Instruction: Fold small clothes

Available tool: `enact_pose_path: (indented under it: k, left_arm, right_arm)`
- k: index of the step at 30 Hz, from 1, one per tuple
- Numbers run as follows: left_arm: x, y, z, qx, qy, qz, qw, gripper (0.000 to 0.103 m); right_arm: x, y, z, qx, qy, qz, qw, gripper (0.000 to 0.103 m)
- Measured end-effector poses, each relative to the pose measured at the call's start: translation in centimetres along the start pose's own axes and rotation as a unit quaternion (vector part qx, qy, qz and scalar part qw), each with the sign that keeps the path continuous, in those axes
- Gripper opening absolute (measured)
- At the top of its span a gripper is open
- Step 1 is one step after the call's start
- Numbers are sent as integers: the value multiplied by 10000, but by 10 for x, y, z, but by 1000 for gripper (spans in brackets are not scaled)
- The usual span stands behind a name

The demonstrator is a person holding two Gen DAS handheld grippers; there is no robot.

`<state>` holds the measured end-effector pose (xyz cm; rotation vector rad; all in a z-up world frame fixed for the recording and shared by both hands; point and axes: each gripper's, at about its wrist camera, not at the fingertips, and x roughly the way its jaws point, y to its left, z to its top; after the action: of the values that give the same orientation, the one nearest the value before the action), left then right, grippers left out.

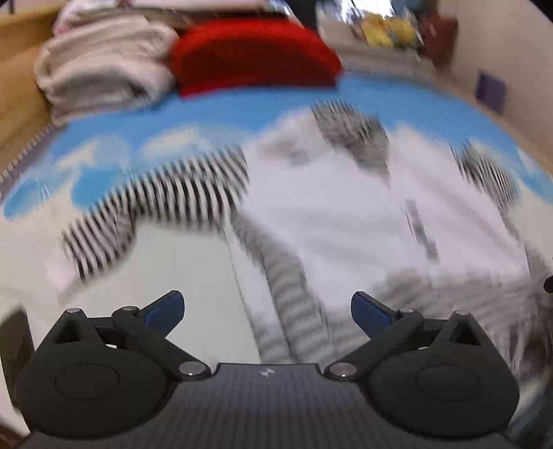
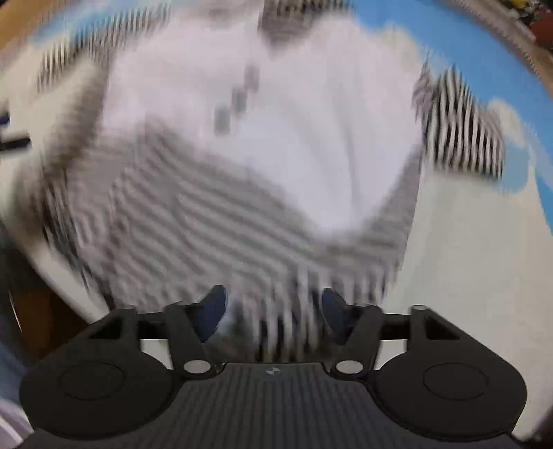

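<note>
A small white shirt [image 1: 345,207] with black-and-white striped sleeves lies spread on a blue-and-white cloud-print sheet [image 1: 221,114]. Both views are blurred by motion. My left gripper [image 1: 268,311] is open and empty, hovering just above the shirt's near hem. The left striped sleeve [image 1: 166,203] stretches out to the left. In the right wrist view the shirt [image 2: 276,121] fills the frame; its striped lower part [image 2: 214,235] is bunched up near my right gripper [image 2: 274,311], whose jaws stand part open with striped cloth between them. The right sleeve [image 2: 463,134] lies to the right.
A red folded cloth [image 1: 252,58] and a beige folded pile [image 1: 103,65] lie at the far edge of the sheet. A wooden frame [image 1: 17,86] borders the left side. Yellow items [image 1: 390,31] stand far back right.
</note>
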<state>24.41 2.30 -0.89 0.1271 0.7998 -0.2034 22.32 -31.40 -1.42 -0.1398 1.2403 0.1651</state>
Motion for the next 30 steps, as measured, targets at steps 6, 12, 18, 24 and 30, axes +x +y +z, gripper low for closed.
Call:
enact_pose_path:
  k: [6, 12, 18, 24, 30]
  left_arm:
    - [83, 20, 57, -758, -139, 368, 9963, 103]
    - [127, 52, 58, -705, 366, 598, 9950, 103]
    - [133, 74, 63, -617, 505, 1341, 9877, 103]
    - [128, 82, 65, -968, 519, 1298, 9854, 103]
    - [119, 83, 68, -1181, 348, 1310, 9837, 103]
  right_arm:
    - [6, -44, 159, 706, -1391, 209, 9875, 76]
    - [98, -133, 308, 2907, -1601, 706, 9407, 85]
    - [213, -160, 374, 4366, -1298, 473, 8890, 66]
    - [181, -80, 367, 2114, -2799, -109, 9364, 6]
    - [141, 22, 236, -1035, -1886, 873, 9727, 12]
